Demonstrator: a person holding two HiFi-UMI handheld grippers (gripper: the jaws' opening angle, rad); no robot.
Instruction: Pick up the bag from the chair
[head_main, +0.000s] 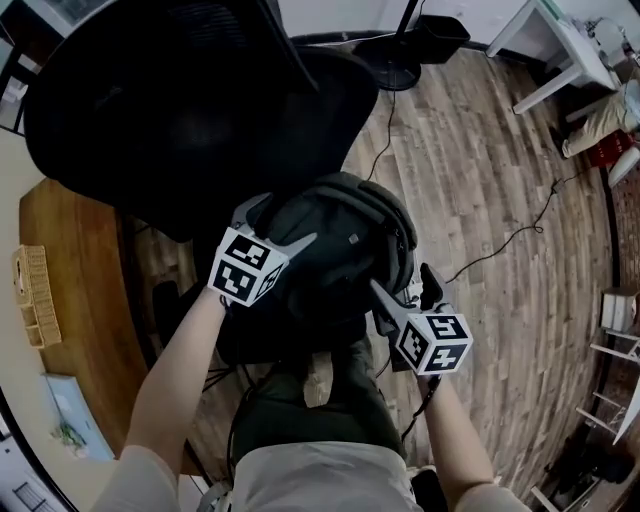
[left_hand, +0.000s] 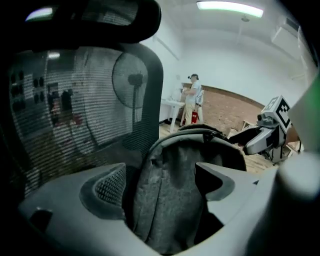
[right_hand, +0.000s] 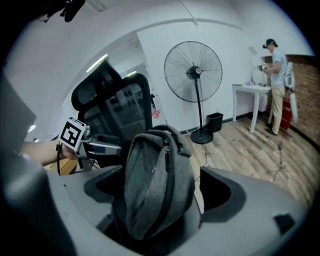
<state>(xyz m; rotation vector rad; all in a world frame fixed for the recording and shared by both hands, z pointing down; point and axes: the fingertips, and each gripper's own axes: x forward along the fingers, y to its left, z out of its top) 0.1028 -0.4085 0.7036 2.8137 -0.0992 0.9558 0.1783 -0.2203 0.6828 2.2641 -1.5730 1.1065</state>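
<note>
A dark grey backpack (head_main: 340, 240) hangs between my two grippers, just in front of the black mesh office chair (head_main: 190, 100) and above my legs. My left gripper (head_main: 280, 222) holds its left side; grey fabric (left_hand: 175, 200) fills the gap between the jaws of that gripper (left_hand: 160, 185). My right gripper (head_main: 405, 288) holds the right side, and in its own view the zipped bag (right_hand: 155, 175) stands upright between the jaws of that gripper (right_hand: 157, 192). Whether the bag's bottom still touches the seat is hidden.
A wooden desk (head_main: 70, 290) lies to the left. A standing fan (right_hand: 194, 72), a small bin (right_hand: 215, 120) and a white table (right_hand: 255, 92) with a person (right_hand: 277, 85) beside it stand beyond. A cable (head_main: 510, 235) runs across the plank floor.
</note>
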